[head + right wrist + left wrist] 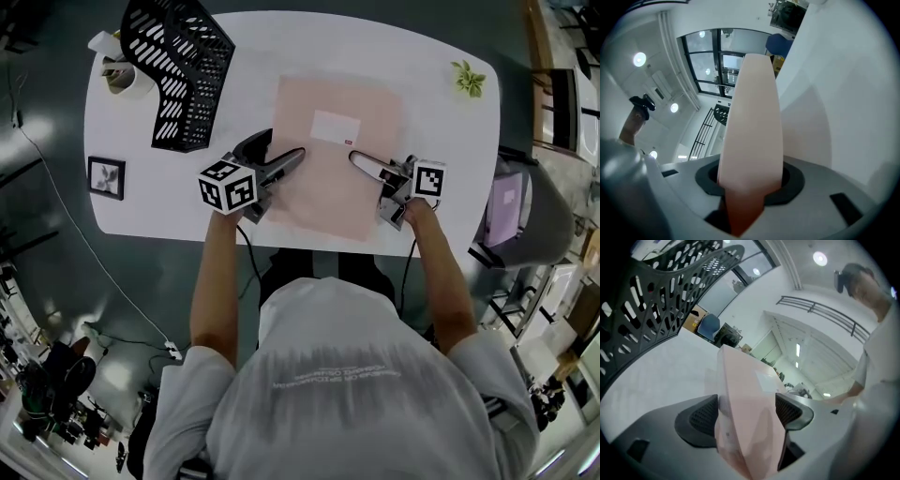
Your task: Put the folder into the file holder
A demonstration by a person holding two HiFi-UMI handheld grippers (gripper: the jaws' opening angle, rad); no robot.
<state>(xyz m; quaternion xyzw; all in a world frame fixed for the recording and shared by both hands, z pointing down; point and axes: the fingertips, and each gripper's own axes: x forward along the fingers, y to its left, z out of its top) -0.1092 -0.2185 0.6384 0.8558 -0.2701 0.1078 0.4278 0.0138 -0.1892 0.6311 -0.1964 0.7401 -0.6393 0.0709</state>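
- File holder [178, 75], black mesh, stood on the white desk [441, 141], beyond the left tongs [286, 164] and off to their left. It was well apart from the right tongs [367, 167].
- Left tongs were closed on the left edge of the pink folder [337, 155]. In the left gripper view the sheet bulged between the two dark pads, which pressed on it from either side.
- Folder lay between the two pairs of tongs over the middle of the desk. Its long axis ran away from the person, and its white label [335, 127] sat beyond both sets of tips.
- Right tongs were clamped narrowly on the folder's right edge. The right gripper view showed the pink sheet filling the gap between the pads and rising straight ahead.
- Judged from this layout, the coming move turned on one relation: the holder sat leftward and farther out from both grips. The folder would therefore have to travel left and be stood on an edge. The left hand was the nearer one and would likely lead it in.
- Head view alone gave the whole layout of holder, folder and both hands. Only the left gripper view showed the holder's mesh wall looming close at the upper left of those tongs. The right gripper view showed no holder at all, only the folder, bare desk and the room.
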